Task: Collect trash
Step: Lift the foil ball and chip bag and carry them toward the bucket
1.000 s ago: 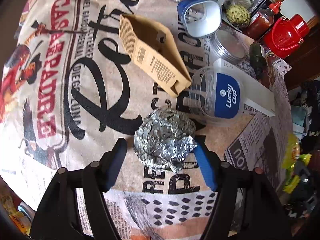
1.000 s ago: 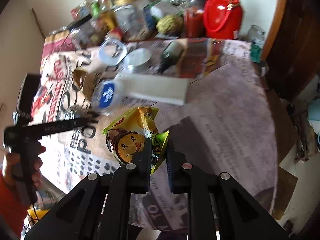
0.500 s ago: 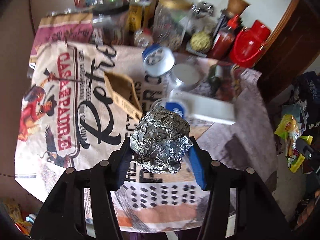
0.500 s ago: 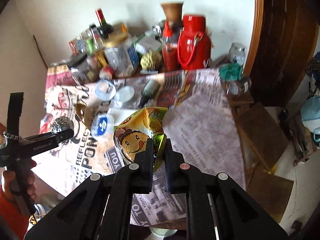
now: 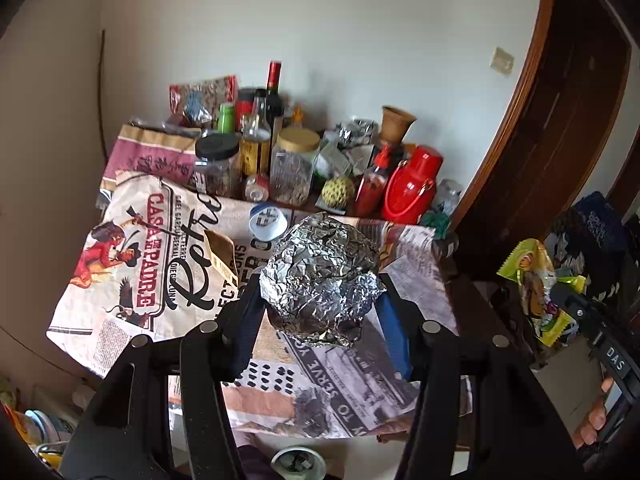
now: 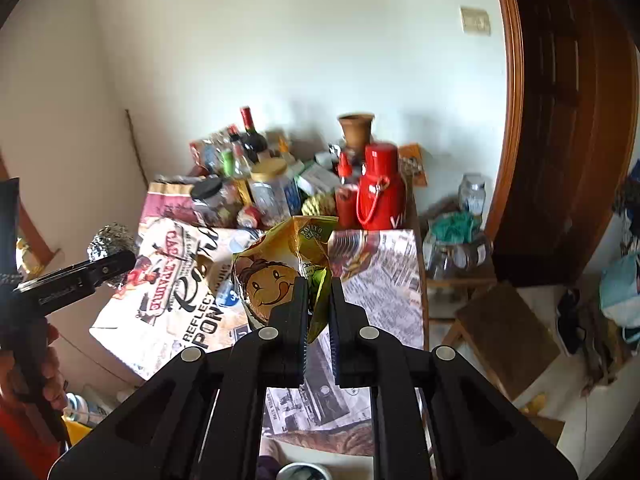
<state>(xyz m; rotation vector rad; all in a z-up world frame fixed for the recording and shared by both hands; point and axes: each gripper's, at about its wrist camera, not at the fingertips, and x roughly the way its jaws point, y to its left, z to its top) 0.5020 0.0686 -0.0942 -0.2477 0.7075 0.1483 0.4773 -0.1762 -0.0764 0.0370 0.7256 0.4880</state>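
Note:
My left gripper (image 5: pixel 320 300) is shut on a crumpled ball of aluminium foil (image 5: pixel 322 282) and holds it well above the paper-covered table (image 5: pixel 132 264). The foil ball also shows in the right wrist view (image 6: pixel 110 242). My right gripper (image 6: pixel 319 294) is shut on a yellow-green snack wrapper with a cartoon face (image 6: pixel 280 272), held in the air before the table's front edge. The wrapper also shows in the left wrist view (image 5: pixel 536 288). A brown paper carton (image 5: pixel 220 256) and a blue-and-white cup lid (image 5: pixel 267 220) lie on the table.
Bottles, jars, a red thermos (image 5: pixel 410 186) and a clay pot (image 5: pixel 396 124) crowd the table's back by the wall. A dark wooden door frame (image 5: pixel 532 120) stands on the right. A round container (image 5: pixel 298 462) sits on the floor below the table's front edge.
Both grippers have pulled back and up from the table, each still holding its piece of trash. The table now looks farther away and the wall fills more of both views.

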